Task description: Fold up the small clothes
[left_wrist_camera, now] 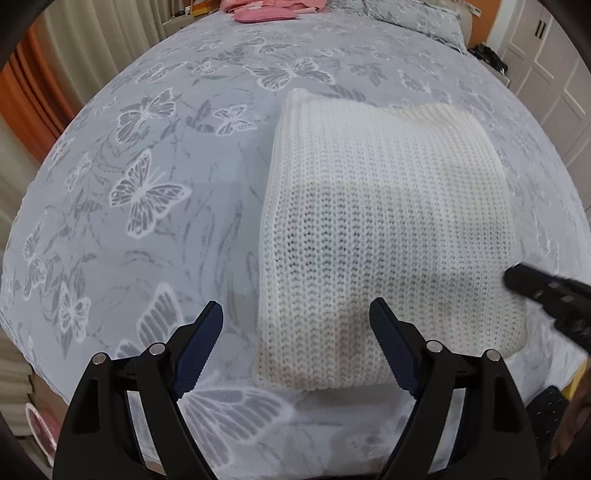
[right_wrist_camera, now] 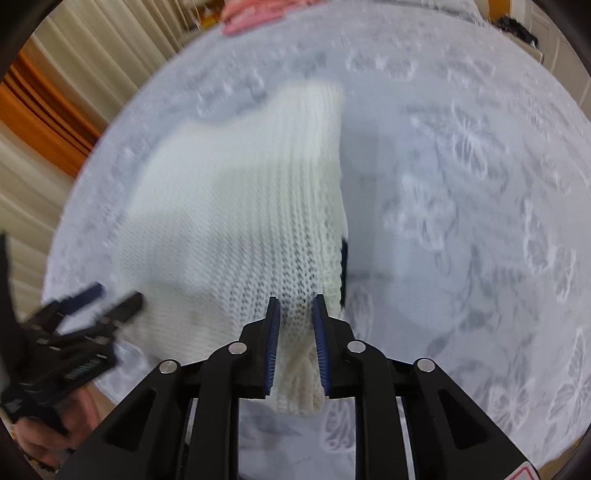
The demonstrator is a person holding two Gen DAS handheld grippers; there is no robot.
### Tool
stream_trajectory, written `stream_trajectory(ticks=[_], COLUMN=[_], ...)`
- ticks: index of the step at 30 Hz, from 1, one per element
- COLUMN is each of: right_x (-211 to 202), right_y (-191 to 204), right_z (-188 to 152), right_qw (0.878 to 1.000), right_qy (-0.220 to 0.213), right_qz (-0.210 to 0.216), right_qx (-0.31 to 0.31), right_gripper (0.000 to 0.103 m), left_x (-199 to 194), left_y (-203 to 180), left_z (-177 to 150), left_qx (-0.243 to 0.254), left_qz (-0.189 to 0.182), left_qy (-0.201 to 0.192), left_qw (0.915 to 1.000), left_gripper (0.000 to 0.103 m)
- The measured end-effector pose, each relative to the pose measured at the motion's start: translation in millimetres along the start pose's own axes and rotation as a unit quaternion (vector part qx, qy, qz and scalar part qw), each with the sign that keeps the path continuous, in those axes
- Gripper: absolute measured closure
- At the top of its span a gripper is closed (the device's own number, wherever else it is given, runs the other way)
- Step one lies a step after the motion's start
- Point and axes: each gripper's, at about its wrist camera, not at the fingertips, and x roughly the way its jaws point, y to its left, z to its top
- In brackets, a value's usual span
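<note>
Lying folded on the butterfly-print bed point(left_wrist_camera: 147, 155), white knit garment point(left_wrist_camera: 380, 229), just ahead of the left gripper point(left_wrist_camera: 295, 328), fingers spread wide and empty. Pinched at its near corner between the right gripper point(right_wrist_camera: 295, 310) fingers, knit bunched between the pads.

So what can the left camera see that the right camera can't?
Only the left wrist view shows the left claw from behind, wide open and empty, plus white cupboard doors. Only the right wrist view shows the right claw pinching the white knit's near corner. Both show the knit on the butterfly bedspread and pink clothes far back.
</note>
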Motion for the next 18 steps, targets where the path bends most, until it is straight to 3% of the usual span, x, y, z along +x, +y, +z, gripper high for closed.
stream_trajectory(ticks=[2, 5, 8, 10, 12, 15, 18], right_x=[9, -9, -28, -8, 3, -29, -70], right_y=[-1, -2, 1, 3, 1, -2, 1], right_z=[-3, 1, -5, -10, -15, -20, -35], right_qw=[1.000, 1.000, 0.999, 1.000, 1.000, 0.999, 0.994], right_qy=[0.000, -0.008, -0.030, 0.001, 0.016, -0.034, -0.103], right_qz=[-0.012, 0.009, 0.025, 0.005, -0.006, 0.015, -0.016], right_qx=[-0.006, 0.008, 0.006, -0.011, -0.013, 0.008, -0.033], right_gripper=[0.085, 0.085, 0.085, 0.085, 0.076, 0.076, 0.054], left_x=[8, 23, 18, 18, 19, 5, -25], left_y=[-1, 0, 4, 3, 1, -5, -8], left_z=[-2, -9, -9, -11, -13, -12, -14], left_qx=[0.007, 0.012, 0.009, 0.014, 0.016, 0.018, 0.016], left_qz=[0.010, 0.018, 0.016, 0.019, 0.024, 0.035, 0.040], left_qy=[0.012, 0.036, 0.028, 0.028, 0.030, 0.022, -0.010], left_qw=[0.9999, 0.9991, 0.9994, 0.9993, 0.9991, 0.9990, 0.9990], left_gripper=[0.024, 0.022, 0.022, 0.022, 0.022, 0.024, 0.022])
